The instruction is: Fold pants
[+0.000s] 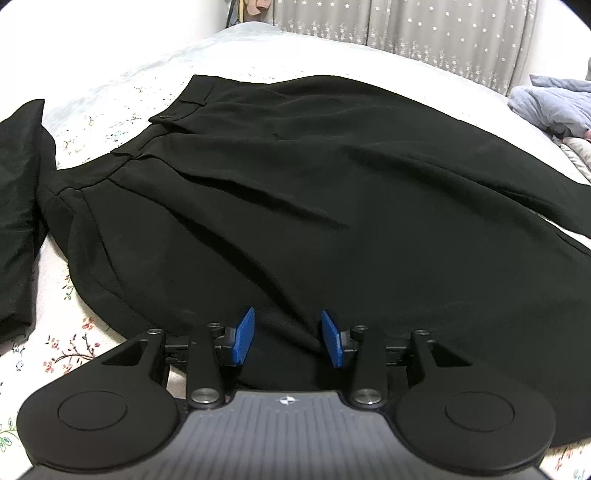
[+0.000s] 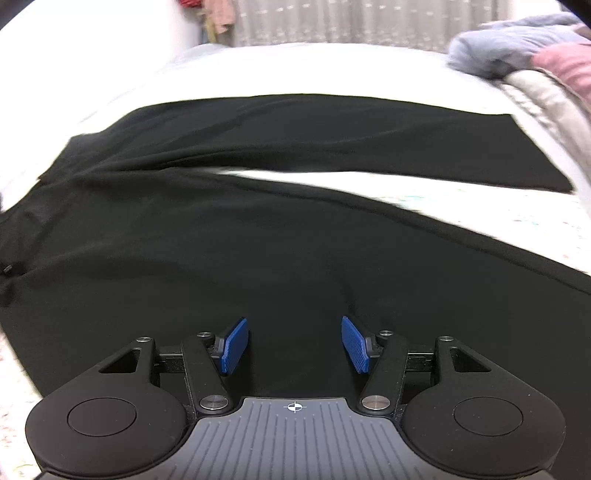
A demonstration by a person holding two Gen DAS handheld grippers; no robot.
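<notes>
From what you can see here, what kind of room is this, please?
Most likely a bedroom. The black pants lie on a bed with a floral sheet, star-patterned curtains hang behind it, and bundled bedding sits at the far corner.

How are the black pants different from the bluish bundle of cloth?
The black pants lie spread flat across the middle of the bed; the bluish bundle of cloth sits crumpled at the bed's far edge. The pants are dark and look bigger; the bundle is pale. Both are soft fabric.
</notes>
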